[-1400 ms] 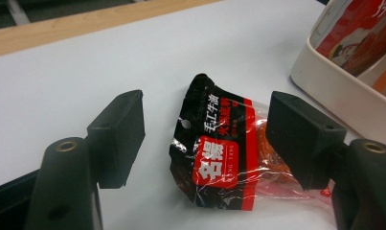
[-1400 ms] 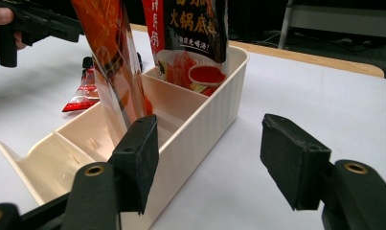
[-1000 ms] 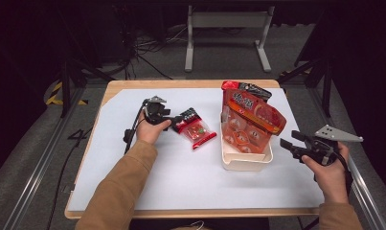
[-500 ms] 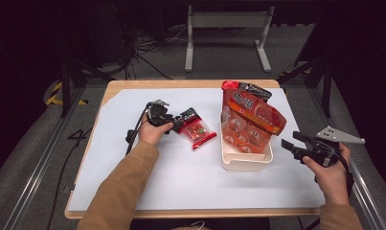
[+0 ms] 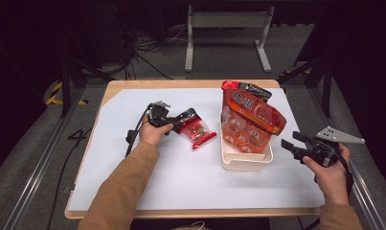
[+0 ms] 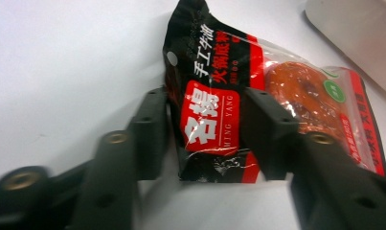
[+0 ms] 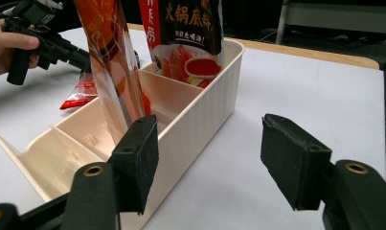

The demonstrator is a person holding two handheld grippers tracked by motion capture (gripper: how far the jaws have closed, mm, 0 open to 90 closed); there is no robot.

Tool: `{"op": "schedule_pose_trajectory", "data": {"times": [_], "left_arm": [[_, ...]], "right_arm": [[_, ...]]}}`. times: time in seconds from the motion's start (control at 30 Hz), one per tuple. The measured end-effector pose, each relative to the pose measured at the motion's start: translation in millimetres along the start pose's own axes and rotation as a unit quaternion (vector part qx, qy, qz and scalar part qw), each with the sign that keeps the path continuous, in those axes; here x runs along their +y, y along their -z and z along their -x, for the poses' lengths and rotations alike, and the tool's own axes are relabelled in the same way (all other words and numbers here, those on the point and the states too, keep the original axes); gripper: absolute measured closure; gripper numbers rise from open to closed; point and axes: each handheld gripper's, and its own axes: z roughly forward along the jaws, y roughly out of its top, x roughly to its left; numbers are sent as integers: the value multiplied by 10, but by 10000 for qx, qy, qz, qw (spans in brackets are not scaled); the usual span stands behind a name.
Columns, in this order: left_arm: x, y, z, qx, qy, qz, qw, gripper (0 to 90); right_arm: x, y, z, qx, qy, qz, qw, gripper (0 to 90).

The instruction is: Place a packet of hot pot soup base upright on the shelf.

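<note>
Since a moment ago, the left gripper (image 5: 178,120) has been closing its fingers (image 6: 152,129) around the packet (image 6: 238,110). The packet sits between them now, with one finger at each side edge, and the pads look to be touching it, about half shut. It lies flat on the white worktop (image 5: 133,187), just left of the bin (image 5: 245,160). The right gripper (image 5: 296,143) waits to the right of the bin, its fingers (image 7: 296,167) wide apart and holding nothing.

To do this step well, I think the left gripper should squeeze gently and evenly, then lift slowly. The packet is thin, shiny plastic, so it is slippery and can slide out or bend. Holding it near the dark printed end, where it is flatter, looks safer than pinching the round lumpy part in the clear end.

The packet is red and black with a crinkly, glossy skin. The bin is cream plastic, long and boxy, with ribbed walls and dividers inside. Tall red bags (image 5: 250,115) already stand in it, leaning. The worktop is smooth with a wooden rim.
</note>
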Motion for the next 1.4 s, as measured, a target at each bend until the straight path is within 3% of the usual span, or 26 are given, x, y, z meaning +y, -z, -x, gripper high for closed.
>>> {"op": "schedule_pose_trajectory", "data": {"times": [0.27, 0.33, 0.47, 0.67, 0.73, 1.0, 1.2, 1.4], "left_arm": [[-14, 11, -16, 353, -259, -90, 9990, 859], [-8, 26, -4, 386, -292, -81, 9988, 881], [14, 71, 28, 399, -421, 9, 9983, 893], [58, 193, 90, 311, -431, 214, 9984, 899], [89, 256, 136, 354, -540, 297, 9975, 900], [147, 445, 263, 176, -667, 602, 9958, 900], [178, 587, 351, 19, -756, 857, 9934, 900], [221, 739, 471, -130, -974, 1014, 9900, 900]], "right_arm": [[0, 3, -2, 10, 19, 22, 10000, 384], [-2, 6, 0, 3, 17, 25, 10000, 385], [-4, 12, 7, -8, 25, 27, 10000, 388], [1, 30, 6, -8, 17, 61, 10000, 396], [2, 36, 12, -18, 23, 72, 10000, 399], [10, 31, 9, -16, 27, 66, 10000, 402], [13, 26, 13, -9, 39, 75, 10000, 404], [14, 31, 9, -13, 13, 75, 10000, 405]]}}
